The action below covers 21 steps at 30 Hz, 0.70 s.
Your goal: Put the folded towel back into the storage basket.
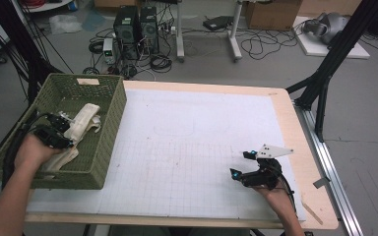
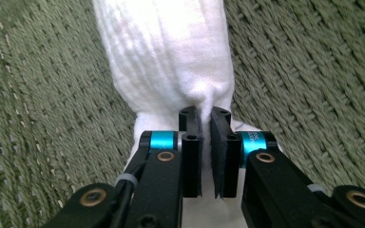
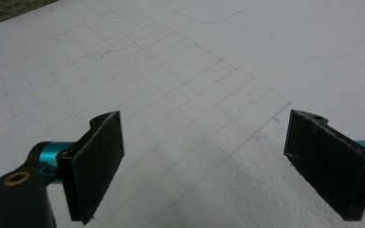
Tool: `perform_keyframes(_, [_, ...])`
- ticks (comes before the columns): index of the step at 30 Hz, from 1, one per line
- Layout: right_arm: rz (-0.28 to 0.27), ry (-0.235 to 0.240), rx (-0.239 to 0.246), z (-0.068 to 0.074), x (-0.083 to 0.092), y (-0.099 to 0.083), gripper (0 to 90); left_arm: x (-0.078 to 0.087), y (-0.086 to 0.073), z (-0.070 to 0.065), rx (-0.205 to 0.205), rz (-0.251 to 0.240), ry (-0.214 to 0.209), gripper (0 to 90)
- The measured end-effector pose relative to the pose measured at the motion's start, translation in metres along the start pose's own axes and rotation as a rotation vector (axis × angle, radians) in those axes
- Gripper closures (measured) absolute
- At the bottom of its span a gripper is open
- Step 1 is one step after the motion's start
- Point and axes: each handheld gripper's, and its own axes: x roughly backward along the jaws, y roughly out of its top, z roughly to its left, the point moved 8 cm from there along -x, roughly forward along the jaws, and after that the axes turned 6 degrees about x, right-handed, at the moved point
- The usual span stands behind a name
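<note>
A white cloth (image 1: 84, 123) lies in the green woven basket (image 1: 107, 129) at the table's left. My left gripper (image 1: 65, 132) reaches into the basket, held by a hand. In the left gripper view, the left gripper (image 2: 205, 118) is shut on a pinched fold of the white cloth (image 2: 166, 52), which stretches away over the basket's weave (image 2: 43, 95). My right gripper (image 1: 241, 163) rests low over the white gridded mat (image 1: 187, 147) near the front right. In the right gripper view, the right gripper (image 3: 218, 152) stands open with only the mat (image 3: 195, 71) between its pads.
The basket overhangs the table's left edge. A corner of the basket (image 3: 14, 7) shows far off in the right gripper view. Bare wooden table edge (image 1: 305, 147) borders the mat on the right. Computers and cables (image 1: 138, 34) sit on the floor beyond the table.
</note>
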Motion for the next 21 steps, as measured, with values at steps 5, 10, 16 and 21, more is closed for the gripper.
perform_keyframes(5, [0.002, 0.001, -0.001, -0.001, 0.000, -0.001, 12.6, 0.005, 0.007, 0.005, 0.045, -0.055, 0.009, 85.0])
perform_keyframes(10, [0.006, 0.004, 0.005, 0.000, -0.001, -0.001, 12.6, 0.013, 0.018, 0.012, 0.117, -0.150, 0.010, 84.9])
perform_keyframes(16, [0.007, 0.005, 0.003, 0.000, -0.001, -0.001, 12.6, 0.008, 0.016, 0.019, 0.160, -0.143, 0.011, 84.6])
perform_keyframes(21, [0.003, 0.005, 0.004, 0.000, -0.001, 0.000, 12.6, 0.006, 0.013, 0.014, 0.106, -0.109, 0.009, 81.9])
